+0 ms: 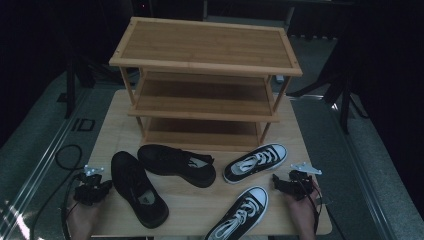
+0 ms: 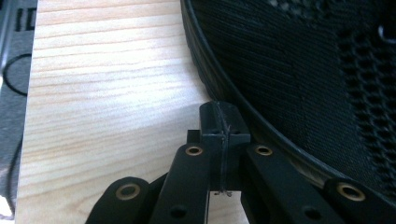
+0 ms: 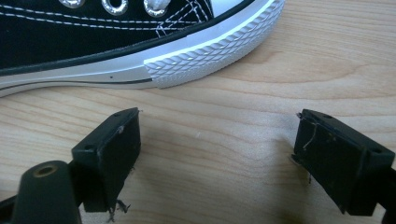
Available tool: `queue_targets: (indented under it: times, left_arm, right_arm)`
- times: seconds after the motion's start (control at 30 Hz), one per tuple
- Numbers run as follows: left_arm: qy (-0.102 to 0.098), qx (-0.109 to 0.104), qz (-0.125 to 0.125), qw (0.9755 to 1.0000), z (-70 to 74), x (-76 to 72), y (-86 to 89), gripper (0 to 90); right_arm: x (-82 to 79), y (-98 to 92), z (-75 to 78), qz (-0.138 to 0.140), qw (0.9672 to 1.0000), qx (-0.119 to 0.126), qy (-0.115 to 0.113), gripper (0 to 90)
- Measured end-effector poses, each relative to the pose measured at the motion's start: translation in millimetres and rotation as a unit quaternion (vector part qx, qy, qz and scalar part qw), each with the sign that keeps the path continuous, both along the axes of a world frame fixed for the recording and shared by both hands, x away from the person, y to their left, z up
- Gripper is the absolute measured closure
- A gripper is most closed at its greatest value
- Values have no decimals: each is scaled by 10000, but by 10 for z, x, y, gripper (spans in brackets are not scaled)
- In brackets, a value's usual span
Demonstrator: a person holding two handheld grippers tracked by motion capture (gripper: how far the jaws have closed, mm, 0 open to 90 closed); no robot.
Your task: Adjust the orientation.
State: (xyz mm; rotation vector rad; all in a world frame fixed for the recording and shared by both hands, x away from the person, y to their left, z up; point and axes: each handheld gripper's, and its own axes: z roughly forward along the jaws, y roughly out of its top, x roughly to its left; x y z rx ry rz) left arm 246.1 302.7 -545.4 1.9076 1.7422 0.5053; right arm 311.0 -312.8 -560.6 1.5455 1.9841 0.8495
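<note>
Left gripper [image 2: 223,122], jaws pressed together and empty, sits against the all-black shoe [image 2: 299,79] on the table [image 2: 107,93]. Right gripper [image 3: 217,144], jaws spread wide, faces the black-and-white sneaker [image 3: 140,42].

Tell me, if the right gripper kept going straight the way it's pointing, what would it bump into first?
Most likely the white rubber toe of the black-and-white sneaker just ahead. The right gripper has its jaws open over bare table, nothing between them. How close the toe is remains hard to judge.

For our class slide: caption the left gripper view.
Left gripper, jaws shut, beside the black shoe on the wooden table.
</note>
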Motion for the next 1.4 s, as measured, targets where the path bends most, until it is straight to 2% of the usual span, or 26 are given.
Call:
queue_targets:
  times: [0.07, 0.43, 0.5, 0.53, 0.6, 0.7, 0.83, 0.93, 1.1, 1.17, 1.4]
  left_arm:
    - [-34, -49, -7, 10000, -3, 8, 20, 900]
    - [-97, 5, -58, 9999, 8, 22, 26, 900]
    - [-120, -113, -131, 9998, 18, 13, 55, 900]
    - [-148, -163, -149, 9996, 34, 5, 70, 900]
    - [-242, -39, -54, 9997, 98, 0, 74, 900]
    - [-501, 105, -150, 9986, 257, 35, 30, 900]
    - [-767, 260, -402, 9959, 487, 182, -121, 900]
    - [-834, 327, -689, 9936, 611, 347, -263, 900]
    - [-655, 368, -972, 9924, 654, 686, -430, 900]
    - [-577, 298, -1024, 9926, 644, 818, -460, 900]
    - [-277, 258, -1060, 9936, 548, 1095, -488, 900]
  right_arm:
    - [0, 0, 0, 0, 10000, -1, 0, 145]
    - [0, 0, 0, 1, 10000, 0, 0, 145]
    - [0, 0, 0, 0, 10000, 0, 0, 145]
    - [0, 0, 0, 0, 10000, 0, 0, 145]
    - [0, 0, 0, 1, 10000, 0, 1, 145]
    - [0, 0, 0, 0, 10000, 0, -1, 145]
    - [0, 0, 0, 2, 10000, -2, 0, 145]
    - [0, 0, 0, 0, 10000, 0, 0, 145]
    - [0, -1, -1, 5, 10000, -1, -6, 145]
    - [0, -1, -1, 5, 10000, -1, -6, 145]
    - [0, -1, -1, 4, 10000, -1, -6, 145]
